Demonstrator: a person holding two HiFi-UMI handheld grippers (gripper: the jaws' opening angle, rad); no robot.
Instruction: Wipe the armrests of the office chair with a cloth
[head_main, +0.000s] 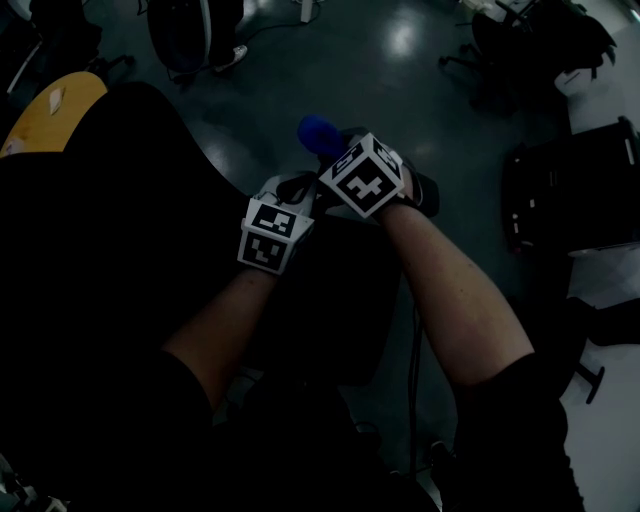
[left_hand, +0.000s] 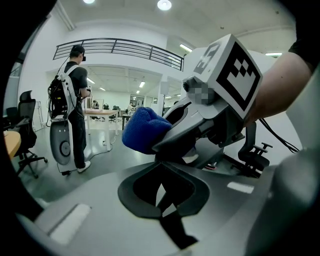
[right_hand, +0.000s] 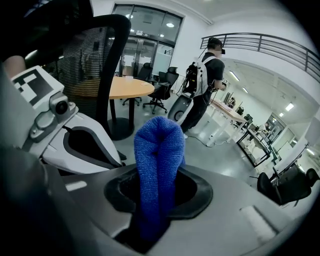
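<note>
Right gripper view is being logged first: what is being gripped? [A]

A blue, nubbly microfibre cloth (right_hand: 157, 160) is being pinched by the right gripper (right_hand: 152, 220). The jaws are being pressed onto its lower part, and its folded top is standing upright above them. [B]

And the left gripper (left_hand: 167, 212)? [A]

Nothing is being carried. Its jaws are being held together, with only a sliver showing between them. [B]

Where is the cloth being held? [A]

In the head view both grippers are being held side by side, almost touching, over the black mesh-backed office chair (right_hand: 95, 55). The cloth is sticking out ahead of the right one. The armrests are not being resolved in that dark frame, so contact cannot be told. [B]

Surroundings? [A]

A person wearing a backpack (right_hand: 202, 75) is standing on the glossy grey floor (right_hand: 220, 150), right of a round wood-topped table (right_hand: 127, 87). [B]
</note>
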